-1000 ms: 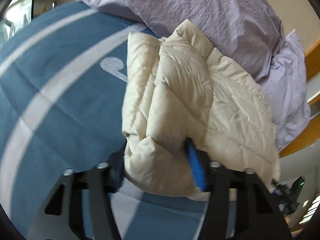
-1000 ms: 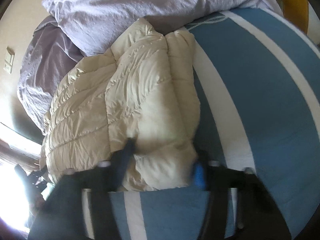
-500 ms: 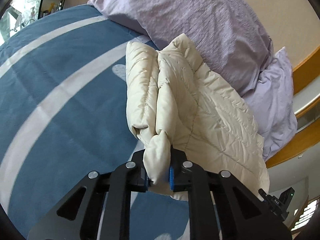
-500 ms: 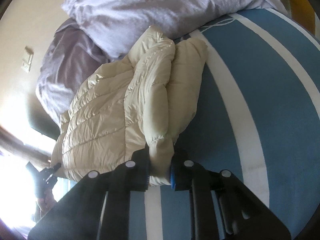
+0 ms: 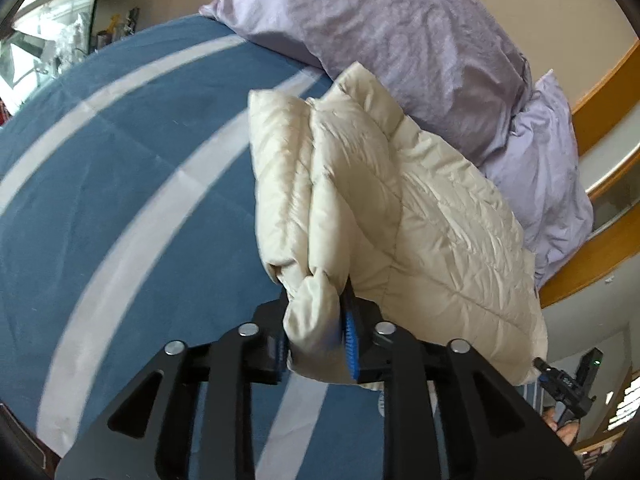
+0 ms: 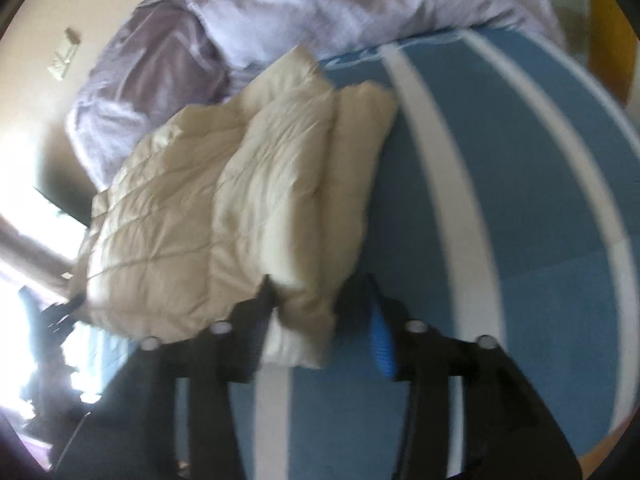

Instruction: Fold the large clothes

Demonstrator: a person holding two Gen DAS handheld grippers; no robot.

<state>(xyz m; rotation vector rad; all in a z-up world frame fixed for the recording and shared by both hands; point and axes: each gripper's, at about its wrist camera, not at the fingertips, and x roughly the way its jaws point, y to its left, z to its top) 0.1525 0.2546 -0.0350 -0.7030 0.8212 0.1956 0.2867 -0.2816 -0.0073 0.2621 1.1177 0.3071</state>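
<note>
A cream quilted puffer jacket (image 5: 420, 220) lies folded on a blue bedspread with white stripes (image 5: 120, 200), its far end against the pillows. In the left wrist view my left gripper (image 5: 316, 344) has a bunched fold of the jacket's near edge between its jaws. The jaws are opening, and the fabric still fills the gap and touches both pads. In the blurred right wrist view the jacket (image 6: 240, 200) has its near corner inside my right gripper (image 6: 320, 332). These jaws are opening too, and a gap shows between the cloth and the blue pad (image 6: 380, 340).
Lilac pillows (image 5: 400, 40) are piled at the head of the bed, also in the right wrist view (image 6: 360, 0). A wooden rail (image 5: 600, 80) runs behind them. A black device (image 5: 576, 380) shows past the jacket's right corner. Striped bedspread (image 6: 520, 240) stretches to the right.
A second ago both grippers stood open around the jacket's near edge, then both pinched it tight. Now both jaws are wider, and the right one has come off the cloth on one side.
</note>
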